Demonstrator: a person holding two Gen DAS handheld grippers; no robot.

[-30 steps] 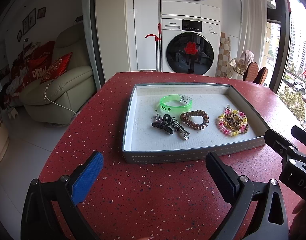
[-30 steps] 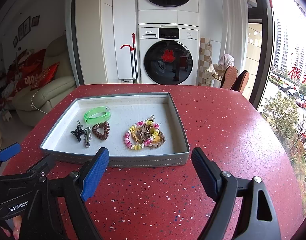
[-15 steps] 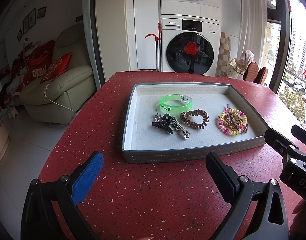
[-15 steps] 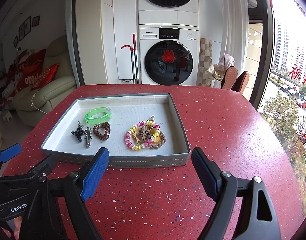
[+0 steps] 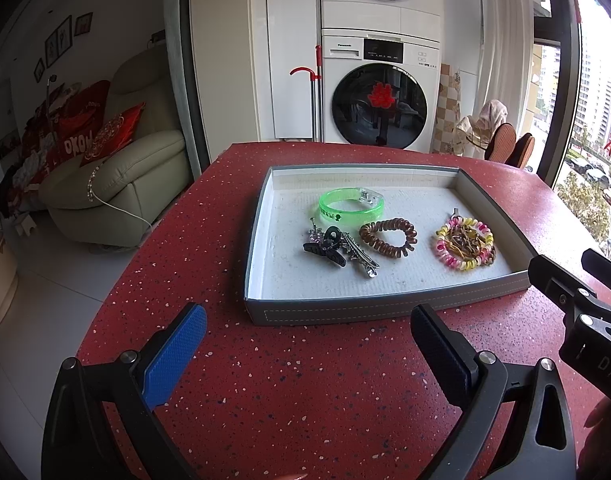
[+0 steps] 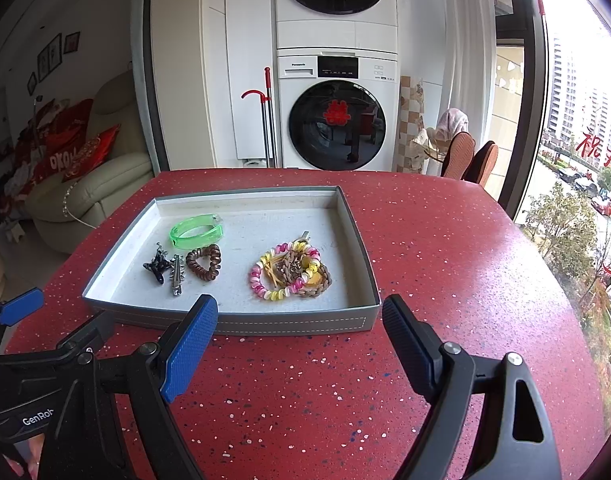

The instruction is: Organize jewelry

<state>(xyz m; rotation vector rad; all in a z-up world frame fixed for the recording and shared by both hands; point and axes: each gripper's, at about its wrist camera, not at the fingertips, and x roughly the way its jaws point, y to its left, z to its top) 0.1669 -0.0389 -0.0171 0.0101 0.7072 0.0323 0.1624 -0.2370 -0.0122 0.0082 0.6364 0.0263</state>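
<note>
A grey tray (image 5: pixel 385 311) (image 6: pixel 297 325) with a white lining sits on the red speckled table. Inside lie a green bangle (image 5: pixel 351 209) (image 6: pixel 196 231), a brown coil hair tie (image 5: pixel 388 237) (image 6: pixel 204 262), a black claw clip (image 5: pixel 325 249) (image 6: pixel 157 265), a silver hair clip (image 5: pixel 360 259) (image 6: pixel 176 274) and a heap of pink-yellow coil bands (image 5: pixel 465 248) (image 6: pixel 290 269). My left gripper (image 5: pixel 305 352) hovers open in front of the tray's near wall, holding nothing. My right gripper (image 6: pixel 299 340) also stands open and empty before the tray's near right part.
The red table (image 5: pixel 305 400) drops off at its left edge toward a white floor and a cream sofa (image 5: pixel 117 184). Stacked washing machines (image 6: pixel 337 120) stand behind the table. Chairs (image 6: pixel 469 156) and a window are at the right.
</note>
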